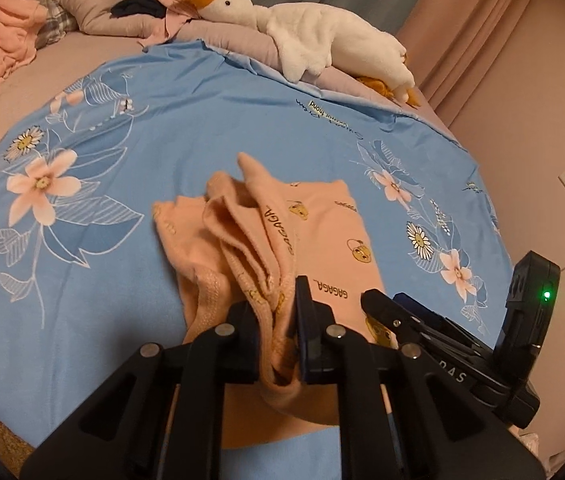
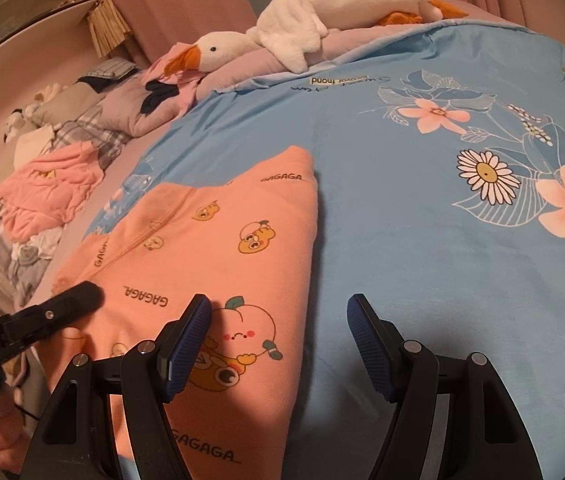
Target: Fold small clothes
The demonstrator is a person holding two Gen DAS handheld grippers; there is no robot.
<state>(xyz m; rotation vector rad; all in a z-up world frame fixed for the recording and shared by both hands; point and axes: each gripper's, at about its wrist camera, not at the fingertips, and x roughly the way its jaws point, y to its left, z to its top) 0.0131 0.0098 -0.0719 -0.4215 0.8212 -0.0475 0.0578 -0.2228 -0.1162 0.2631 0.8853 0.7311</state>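
Fabric bunches between the closed jaws of the left gripper, which pinches a raised hem of the peach cotton garment with cartoon prints lying mid-bedspread on the blue floral quilt. The right gripper stands open over the garment's right edge, holding nothing.
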